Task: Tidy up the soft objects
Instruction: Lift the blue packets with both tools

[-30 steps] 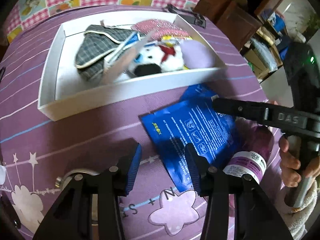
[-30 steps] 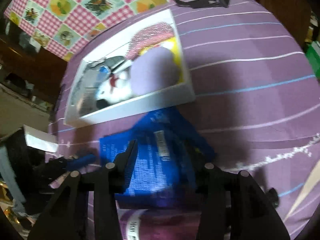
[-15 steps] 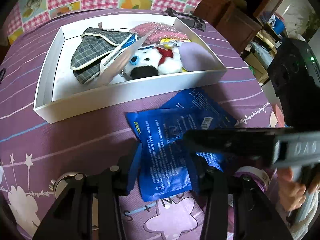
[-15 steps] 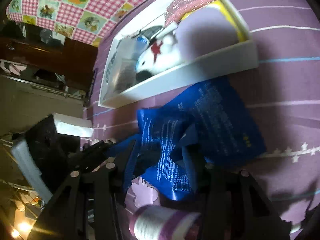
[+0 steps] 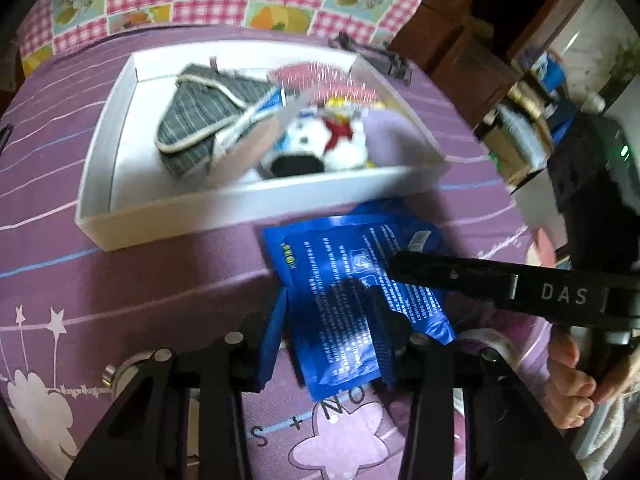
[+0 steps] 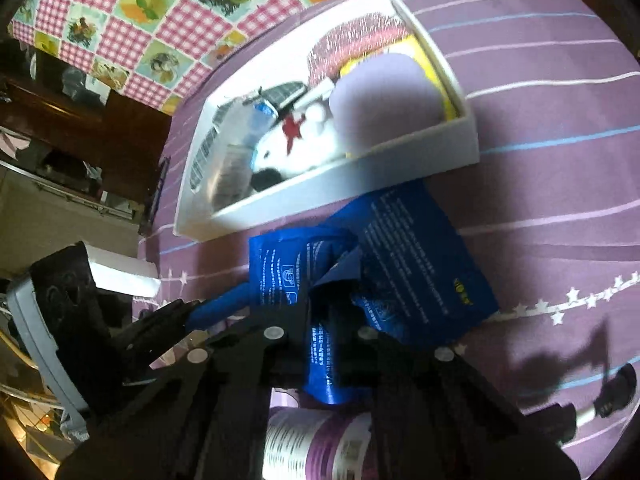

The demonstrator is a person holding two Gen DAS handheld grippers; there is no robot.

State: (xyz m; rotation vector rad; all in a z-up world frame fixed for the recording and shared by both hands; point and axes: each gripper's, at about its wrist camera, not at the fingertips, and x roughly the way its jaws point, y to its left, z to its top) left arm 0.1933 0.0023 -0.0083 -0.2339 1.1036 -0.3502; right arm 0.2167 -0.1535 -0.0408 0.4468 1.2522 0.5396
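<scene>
A blue printed soft pack (image 5: 348, 280) lies on the purple cloth just in front of a white box (image 5: 248, 196). A second blue pack (image 6: 424, 264) lies partly under it. My right gripper (image 6: 332, 304) is shut on the top blue pack (image 6: 288, 272) and bunches it. My left gripper (image 5: 328, 336) is open, its blue-padded fingers (image 5: 272, 340) on either side of the pack's near edge. The box (image 6: 360, 160) holds a white plush toy (image 5: 320, 140), a grey plaid pouch (image 5: 200, 128), a pink sparkly item (image 5: 320, 76) and a lilac cushion (image 6: 384, 96).
A purple-labelled bottle (image 6: 312, 444) lies under my right gripper. A black strap (image 5: 380, 56) lies behind the box. A round metal object (image 5: 120, 372) sits at the left near edge. Shelves with clutter (image 5: 528, 112) stand beyond the right edge.
My right gripper has closed on the top blue pack and crumpled it. My left gripper has moved forward, so the pack's near edge sits between its fingers.
</scene>
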